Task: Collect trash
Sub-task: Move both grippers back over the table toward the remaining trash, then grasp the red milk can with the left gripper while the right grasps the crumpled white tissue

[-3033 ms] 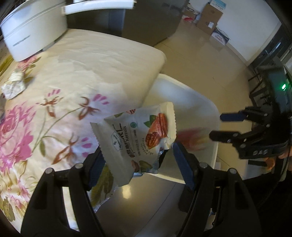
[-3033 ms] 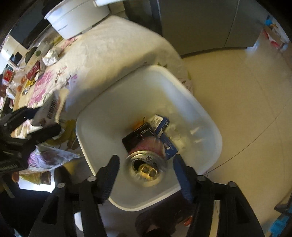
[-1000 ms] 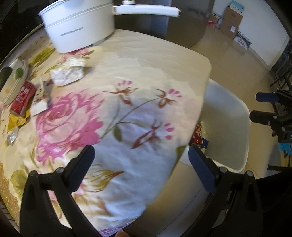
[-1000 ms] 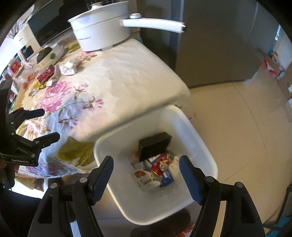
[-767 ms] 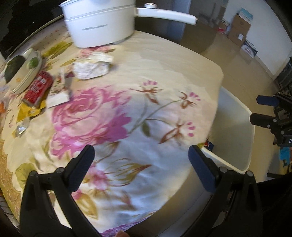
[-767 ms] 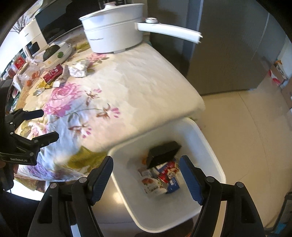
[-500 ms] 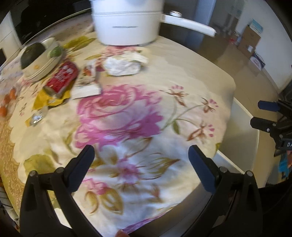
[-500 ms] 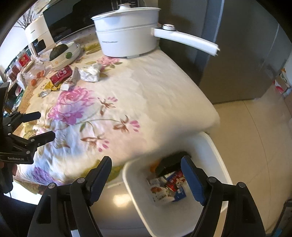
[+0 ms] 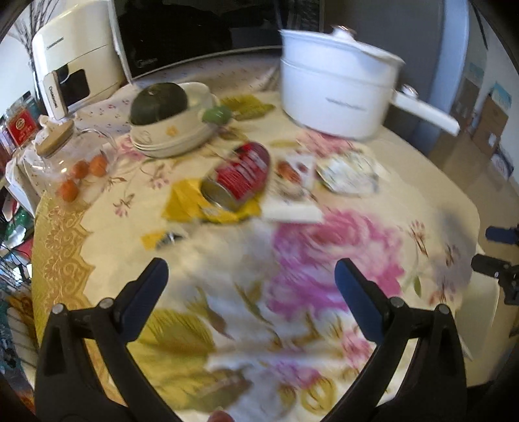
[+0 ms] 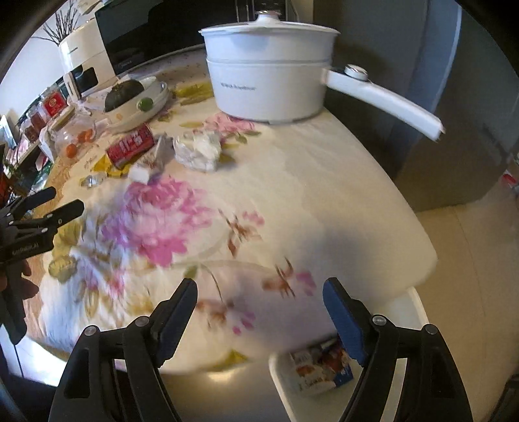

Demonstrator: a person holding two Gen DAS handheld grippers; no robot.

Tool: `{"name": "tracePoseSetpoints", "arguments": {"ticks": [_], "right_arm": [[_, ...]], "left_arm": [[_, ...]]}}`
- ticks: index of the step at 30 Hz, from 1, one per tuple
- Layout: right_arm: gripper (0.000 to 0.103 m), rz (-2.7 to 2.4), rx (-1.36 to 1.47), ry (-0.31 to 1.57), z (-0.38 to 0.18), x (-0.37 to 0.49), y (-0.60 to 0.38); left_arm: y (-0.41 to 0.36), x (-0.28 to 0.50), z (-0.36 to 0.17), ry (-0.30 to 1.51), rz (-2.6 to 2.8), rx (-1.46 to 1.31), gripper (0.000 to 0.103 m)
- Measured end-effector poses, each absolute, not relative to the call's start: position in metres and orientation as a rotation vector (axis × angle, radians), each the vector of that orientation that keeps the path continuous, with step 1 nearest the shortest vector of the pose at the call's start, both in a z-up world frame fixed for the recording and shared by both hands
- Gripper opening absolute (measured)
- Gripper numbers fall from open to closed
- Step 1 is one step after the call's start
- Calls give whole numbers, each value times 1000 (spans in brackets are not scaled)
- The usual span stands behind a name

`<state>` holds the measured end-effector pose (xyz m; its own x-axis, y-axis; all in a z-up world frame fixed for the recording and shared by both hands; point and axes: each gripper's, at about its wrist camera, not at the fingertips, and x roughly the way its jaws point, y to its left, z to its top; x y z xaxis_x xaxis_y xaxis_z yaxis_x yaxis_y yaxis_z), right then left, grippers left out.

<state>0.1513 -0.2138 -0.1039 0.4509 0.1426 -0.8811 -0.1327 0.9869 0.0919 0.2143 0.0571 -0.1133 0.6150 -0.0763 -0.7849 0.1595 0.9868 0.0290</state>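
On the floral tablecloth lie a red can (image 9: 241, 173) (image 10: 129, 146) on a yellow wrapper (image 9: 188, 201), a white snack packet (image 9: 292, 191) (image 10: 150, 162) and a crumpled white wrapper (image 9: 347, 173) (image 10: 198, 151). My left gripper (image 9: 251, 272) is open and empty, above the cloth short of the can. My right gripper (image 10: 259, 290) is open and empty, over the table's near edge. The white trash bin (image 10: 418, 311) sits on the floor below it, with packets (image 10: 321, 366) inside.
A white pot with a long handle (image 10: 269, 74) stands at the back. A bowl with a dark squash (image 9: 168, 110), a glass jar with small orange fruit (image 9: 74, 159), a microwave (image 9: 207, 29) and a white appliance (image 9: 74, 55) crowd the far left. Cabinets stand at the right.
Both grippers have let their trash fall into the bin and swung up and left, away from it and toward the littered part of the table. Both stay open.
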Motion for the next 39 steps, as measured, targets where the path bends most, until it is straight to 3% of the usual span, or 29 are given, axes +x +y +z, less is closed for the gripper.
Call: {"name": "tracePoseSetpoints", "arguments": {"ticks": [8, 20, 30, 32, 34, 35, 39], "right_arm": [[83, 214, -16, 991, -111, 208, -184], [83, 313, 23, 1002, -149, 281, -139], [83, 320, 69, 1012, -171, 299, -133], [78, 332, 73, 1005, -173, 299, -132], [60, 361, 74, 1007, -172, 299, -130], [56, 372, 70, 1009, -171, 299, -129], [54, 384, 54, 991, -162, 292, -128]], "left_arm": [[89, 273, -123, 907, -191, -24, 102], [61, 335, -140, 922, -284, 144, 101], [59, 347, -155, 926, -302, 167, 74], [59, 347, -156, 932, -307, 153, 69], [59, 346, -156, 930, -299, 145, 69], [59, 347, -157, 931, -294, 138, 69], [61, 341, -153, 928, -270, 120, 68]]}}
